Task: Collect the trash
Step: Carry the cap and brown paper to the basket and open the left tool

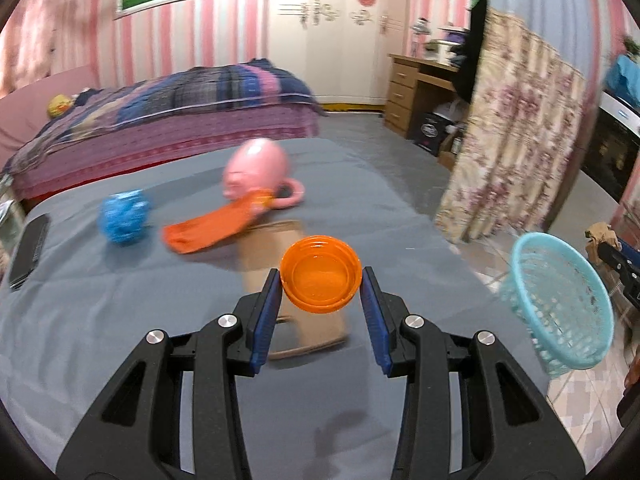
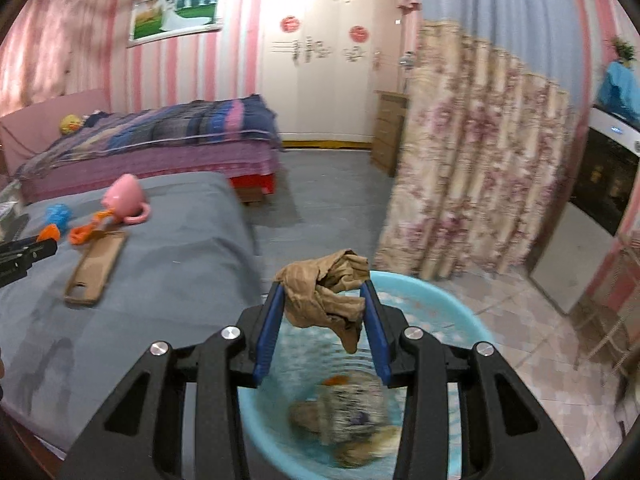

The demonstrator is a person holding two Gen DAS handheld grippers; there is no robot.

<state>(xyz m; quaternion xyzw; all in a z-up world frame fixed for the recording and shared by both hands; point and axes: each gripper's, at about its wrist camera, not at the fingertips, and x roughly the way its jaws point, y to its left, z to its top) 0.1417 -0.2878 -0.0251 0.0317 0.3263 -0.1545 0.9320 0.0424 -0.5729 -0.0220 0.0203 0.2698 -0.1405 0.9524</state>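
My left gripper (image 1: 321, 280) is shut on an orange plastic lid (image 1: 320, 274), held above the grey-covered table (image 1: 100, 320). My right gripper (image 2: 324, 300) is shut on a crumpled brown paper wad (image 2: 326, 294), hanging over the light blue basket (image 2: 460, 312), which holds several pieces of trash (image 2: 352, 416). In the left wrist view the basket (image 1: 560, 300) sits off the table's right edge, with the right gripper and its brown wad (image 1: 600, 236) just beyond it. On the table lie an orange wrapper (image 1: 212, 228) and a flat brown cardboard piece (image 1: 288, 288).
A pink mug (image 1: 256, 172) lies tipped on the table beside a blue ball (image 1: 124, 216); a dark phone (image 1: 30, 256) lies at the left edge. A bed (image 1: 160, 120) stands behind, a floral curtain (image 1: 516, 132) and a wooden desk (image 1: 416, 88) to the right, and tiled floor (image 2: 520, 320).
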